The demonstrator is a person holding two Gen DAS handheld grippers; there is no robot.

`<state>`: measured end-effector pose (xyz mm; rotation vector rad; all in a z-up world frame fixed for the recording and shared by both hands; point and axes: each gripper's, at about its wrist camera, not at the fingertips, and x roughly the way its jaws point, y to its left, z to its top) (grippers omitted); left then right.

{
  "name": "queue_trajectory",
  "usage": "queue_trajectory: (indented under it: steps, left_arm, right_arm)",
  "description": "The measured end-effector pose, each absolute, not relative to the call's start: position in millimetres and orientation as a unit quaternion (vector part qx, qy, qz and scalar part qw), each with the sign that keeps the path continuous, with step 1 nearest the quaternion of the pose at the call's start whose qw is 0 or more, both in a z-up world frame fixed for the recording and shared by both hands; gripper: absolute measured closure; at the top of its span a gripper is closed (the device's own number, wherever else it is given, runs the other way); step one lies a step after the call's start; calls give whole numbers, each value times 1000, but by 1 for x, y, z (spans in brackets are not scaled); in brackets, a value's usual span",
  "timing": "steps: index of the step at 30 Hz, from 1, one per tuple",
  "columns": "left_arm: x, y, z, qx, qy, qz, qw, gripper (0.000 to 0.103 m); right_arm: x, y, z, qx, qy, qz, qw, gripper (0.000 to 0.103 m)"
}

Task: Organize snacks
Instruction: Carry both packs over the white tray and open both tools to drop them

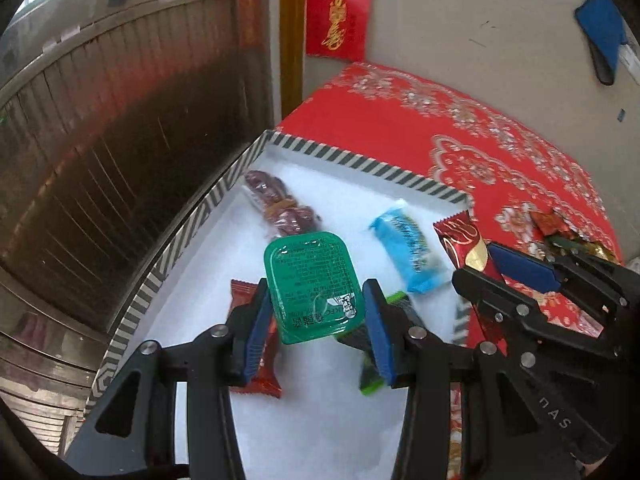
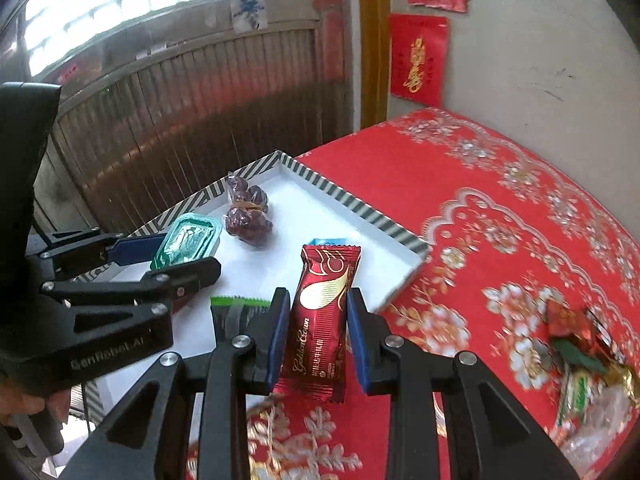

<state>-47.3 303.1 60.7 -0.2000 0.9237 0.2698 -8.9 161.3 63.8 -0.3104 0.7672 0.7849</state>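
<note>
My left gripper (image 1: 318, 314) is shut on a green sauce cup (image 1: 310, 284), held above the white floor of a striped-rim tray (image 1: 352, 160). In the right wrist view the same cup (image 2: 188, 246) shows in the left gripper (image 2: 188, 254) at the left. My right gripper (image 2: 318, 334) is shut on a dark red wrapped snack bar (image 2: 320, 320), held upright over the tray's near corner; that bar (image 1: 464, 244) also shows in the left wrist view. In the tray lie a bag of dark red dates (image 1: 276, 206), a blue wrapper (image 1: 410, 250), a red packet (image 1: 256, 360) and a green-edged black packet (image 2: 236, 312).
The tray sits at the left end of a red flowered tablecloth (image 2: 500, 208). Several loose snacks (image 2: 580, 356) lie on the cloth at the right. A brown slatted gate (image 1: 120, 152) stands behind the tray, and red paper decorations (image 1: 338, 18) hang on the wall.
</note>
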Motion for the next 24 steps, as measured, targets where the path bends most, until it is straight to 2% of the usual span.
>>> queue_trajectory:
  steps: [20,22,24]
  left_arm:
    - [-22,326,26,-100,485,165,853,55]
    - [-22,327,25,-99,488,172,850,55]
    - [-23,330,25,-102,489,178,848,54]
  right_arm:
    - [23,195,31,-141,403,387,818,73]
    - [21,194,34,-139,399,388,819,69]
    - [18,192,37,-135,395,389,821,52]
